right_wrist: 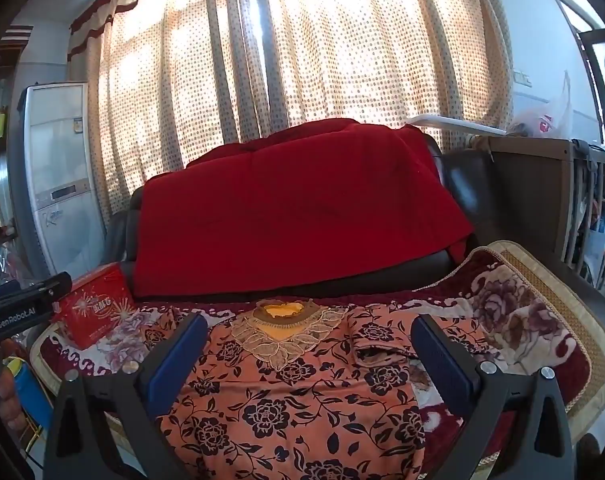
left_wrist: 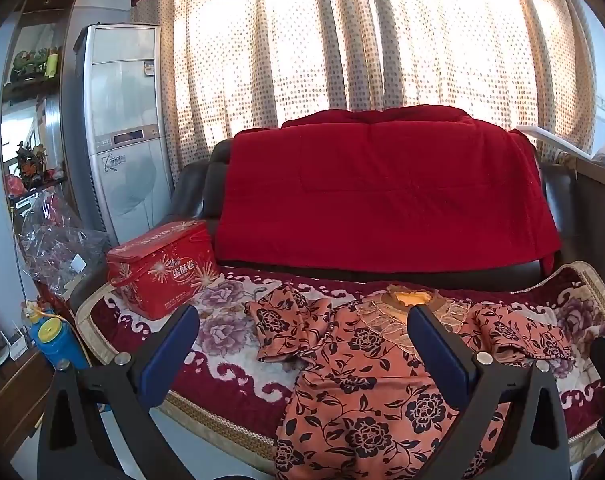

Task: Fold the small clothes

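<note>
One orange floral-print blouse with a lace collar [left_wrist: 366, 364] is counted, spread on the one plush maroon-and-white flowered cover [left_wrist: 230, 376] of the one dark leather sofa [left_wrist: 206, 184]. Two short sleeves are seen on the blouse. One red quilted blanket [left_wrist: 382, 192] is draped over the sofa back. One red rectangular tin box [left_wrist: 162, 268] is counted at the sofa's left end, and one blue bottle with a yellow cap [left_wrist: 58, 340] beside that end. One white standing air conditioner [left_wrist: 122, 140] is counted behind the sofa. Two tongs are counted: left [left_wrist: 302, 344], right [right_wrist: 308, 354].
</note>
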